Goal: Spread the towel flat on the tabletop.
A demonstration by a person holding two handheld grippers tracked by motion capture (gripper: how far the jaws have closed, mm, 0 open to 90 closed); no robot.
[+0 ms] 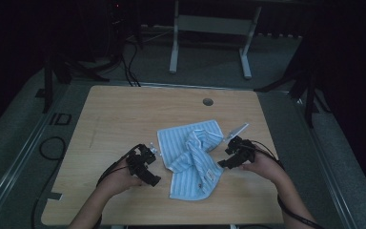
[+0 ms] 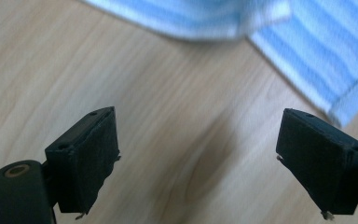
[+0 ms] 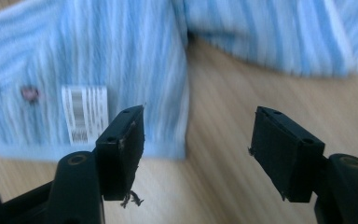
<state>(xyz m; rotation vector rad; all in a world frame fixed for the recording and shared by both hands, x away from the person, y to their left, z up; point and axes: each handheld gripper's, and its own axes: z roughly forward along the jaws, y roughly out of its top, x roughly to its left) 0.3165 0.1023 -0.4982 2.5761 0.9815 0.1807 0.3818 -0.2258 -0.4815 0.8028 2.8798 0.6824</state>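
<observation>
A blue-and-white striped towel (image 1: 191, 155) lies crumpled and partly folded in the middle of the wooden table (image 1: 114, 114). My left gripper (image 1: 153, 180) hovers just left of the towel's left edge, jaws open over bare wood (image 2: 196, 154); the towel's edge (image 2: 321, 56) shows ahead of it. My right gripper (image 1: 223, 164) sits at the towel's right edge, open (image 3: 198, 144), with its left jaw over the towel's corner near a white barcode label (image 3: 84, 113). Nothing is between either pair of jaws.
A round cable hole (image 1: 208, 101) is in the table's far side. A table frame (image 1: 209, 28) stands on the floor beyond. Black stands and cables (image 1: 124, 57) flank the table on the dark floor. Bare wood surrounds the towel.
</observation>
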